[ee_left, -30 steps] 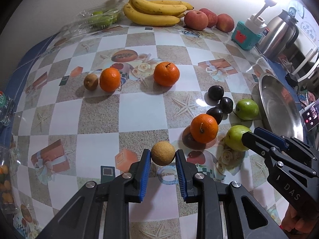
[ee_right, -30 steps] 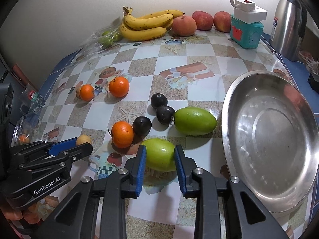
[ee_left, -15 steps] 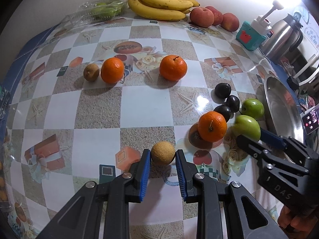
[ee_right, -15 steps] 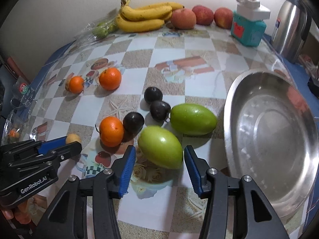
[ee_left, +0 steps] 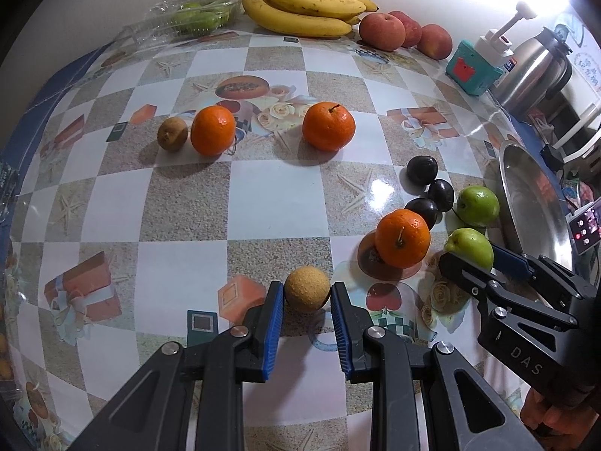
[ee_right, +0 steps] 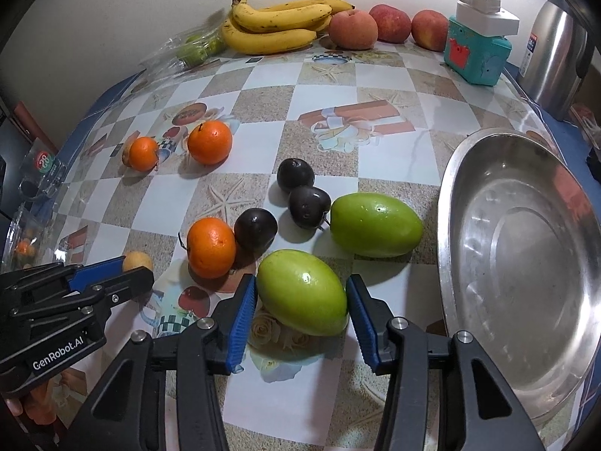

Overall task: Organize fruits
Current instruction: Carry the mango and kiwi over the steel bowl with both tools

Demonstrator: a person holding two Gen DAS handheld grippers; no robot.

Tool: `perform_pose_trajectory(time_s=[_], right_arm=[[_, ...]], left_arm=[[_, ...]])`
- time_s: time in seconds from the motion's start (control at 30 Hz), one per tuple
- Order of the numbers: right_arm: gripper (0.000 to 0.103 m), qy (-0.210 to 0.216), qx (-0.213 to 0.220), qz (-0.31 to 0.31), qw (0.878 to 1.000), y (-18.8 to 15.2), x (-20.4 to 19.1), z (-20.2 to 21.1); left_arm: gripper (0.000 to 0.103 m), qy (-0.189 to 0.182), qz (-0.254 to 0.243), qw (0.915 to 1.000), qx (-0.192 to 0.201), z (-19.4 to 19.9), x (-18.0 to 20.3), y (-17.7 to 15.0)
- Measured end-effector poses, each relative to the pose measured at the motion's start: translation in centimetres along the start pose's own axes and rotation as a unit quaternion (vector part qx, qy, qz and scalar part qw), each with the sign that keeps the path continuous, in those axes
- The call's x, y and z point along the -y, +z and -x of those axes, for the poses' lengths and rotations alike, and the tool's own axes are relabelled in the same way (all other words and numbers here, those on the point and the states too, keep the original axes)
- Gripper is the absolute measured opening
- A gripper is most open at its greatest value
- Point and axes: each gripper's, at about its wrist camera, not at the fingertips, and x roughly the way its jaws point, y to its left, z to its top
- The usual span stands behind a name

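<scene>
My left gripper [ee_left: 305, 300] is shut on a small tan round fruit [ee_left: 307, 289] low over the checked tablecloth. My right gripper [ee_right: 300, 300] stands open around a green oval fruit [ee_right: 302, 291] that lies on the cloth; both pads sit just beside it. A second green fruit [ee_right: 376, 224] lies behind it, next to three dark plums [ee_right: 255, 228]. An orange [ee_right: 210, 247] rests left of the plums. Two more oranges [ee_left: 328, 126] [ee_left: 213, 130] and a small brown fruit [ee_left: 172, 133] sit farther back. In the right wrist view the left gripper [ee_right: 127, 268] shows at the lower left.
A large steel bowl [ee_right: 526, 263] stands right of the green fruits. Bananas [ee_right: 274, 26], three peaches [ee_right: 353, 30] and a plastic pack of green fruit [ee_right: 191, 47] line the back wall. A teal box [ee_right: 475, 52] and a steel kettle [ee_right: 556, 56] stand at the back right.
The right gripper's jaws have spread and let go of the green fruit, which now lies on the cloth between them. The left gripper still holds the tan fruit in place.
</scene>
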Motion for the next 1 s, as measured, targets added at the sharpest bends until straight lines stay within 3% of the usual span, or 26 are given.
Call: perform_pose_trajectory(time_s=[0.47, 1.0], right_arm=[[0.05, 0.019, 0.031, -0.019, 0.999, 0.2, 0.6, 3.1], [0.05, 0.016, 0.083, -0.057, 0.995, 0.9, 4.3, 7.9]], left_arm=[[0.028, 0.02, -0.004, 0.9998, 0.009, 2.3, 1.0, 0.6], [0.028, 0.015, -0.047, 0.9981, 0.038, 5.8, 7.6, 3.5]])
